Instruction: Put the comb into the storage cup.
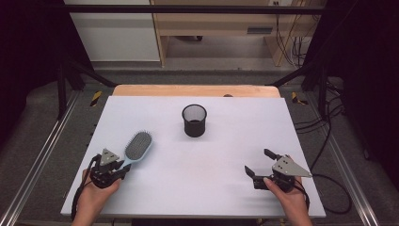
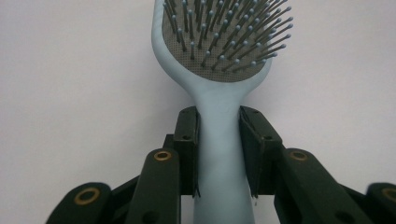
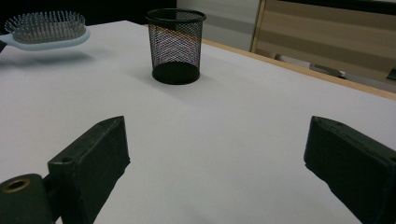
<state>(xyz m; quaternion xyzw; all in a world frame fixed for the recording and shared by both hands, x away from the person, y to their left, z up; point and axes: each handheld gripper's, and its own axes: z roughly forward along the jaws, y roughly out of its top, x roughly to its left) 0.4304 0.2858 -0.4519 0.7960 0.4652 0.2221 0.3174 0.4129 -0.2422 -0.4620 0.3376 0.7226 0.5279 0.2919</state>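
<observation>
Pale blue plastic forms the handle and back of the hairbrush (image 2: 219, 140), and the left gripper (image 1: 123, 168) has its jaws closed on that handle, one black pad pressed against each side of it just below the neck where the head widens. In the left gripper view the brush runs straight away from the camera, its grey bristle pad facing up with rows of light-tipped pins. From the high view, the brush sits over the near left part of the white table (image 1: 211, 155), head angled forward and to the right, bristles upward; the right gripper view shows the head lifted clear of the surface, with a soft shadow beneath it.

Farther back, near the middle of the table, stands a black wire-mesh cup (image 1: 194, 120), upright and round, well apart from the brush and from both hands.

On the near right side, the right gripper (image 1: 258, 163) is held by the person's right hand (image 1: 287, 190), low over the table. Its jaws stand wide apart with nothing between them, and they point forward and to the left, roughly towards the mesh cup. A black cable trails from it off the table's right edge.
</observation>
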